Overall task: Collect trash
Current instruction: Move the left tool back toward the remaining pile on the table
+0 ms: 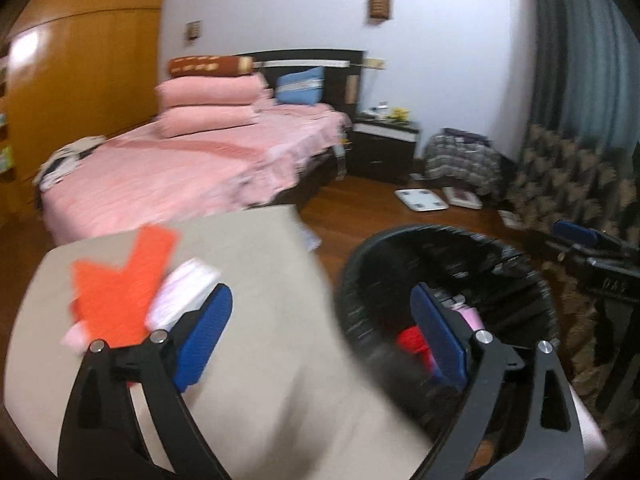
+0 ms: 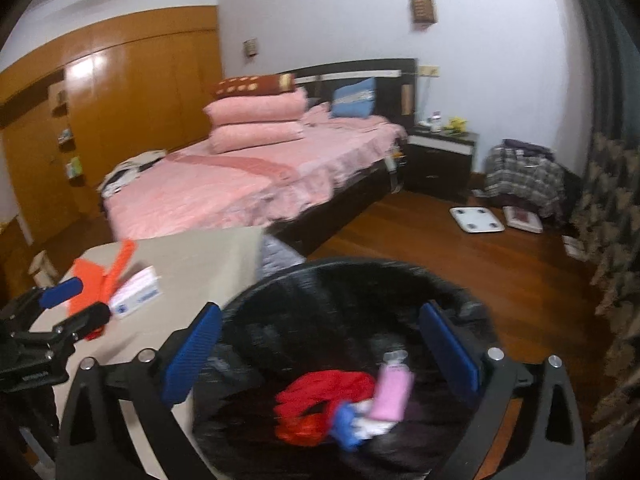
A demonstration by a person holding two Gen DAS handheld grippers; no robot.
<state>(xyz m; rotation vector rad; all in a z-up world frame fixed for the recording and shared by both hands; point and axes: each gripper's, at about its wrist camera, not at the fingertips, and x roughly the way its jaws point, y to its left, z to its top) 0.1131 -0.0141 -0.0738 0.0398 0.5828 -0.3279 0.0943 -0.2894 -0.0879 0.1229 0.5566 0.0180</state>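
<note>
Reaching for the next scrap is, by my reading, the step in hand: the left gripper (image 1: pixel 320 340) hangs with its jaws spread wide and nothing between them, straddling the right edge of the beige bench (image 1: pixel 248 360) and the left rim of the black-lined bin (image 1: pixel 460 240). To do it well it should swing left over the bench, settle on one piece rather than the whole heap, and close only once both blue pads flank that piece; the pile sits near the bench's left side, so the approach has room. The orange paper (image 1: pixel 116 292) is flat, bright and irregular in outline, likely thin and prone to slip or fold, so a pinch on a raised edge looks safer than pressing flat. A white packet (image 1: pixel 180 296) with faint print lies touching its right side, partly over it, and a pale pink scrap (image 1: pixel 74 336) peeks out at the near left; whether it is separate I cannot tell through the blur. The right gripper (image 2: pixel 320 352) hovers over the bin mouth, jaws released and empty. Inside the bin lie a red crumpled wrapper (image 2: pixel 320 396), a pink tube (image 2: pixel 392 392) and a blue-and-white scrap (image 2: pixel 352 424), bunched together near the bottom. Both views are smeared, so finer texture is lost.
</note>
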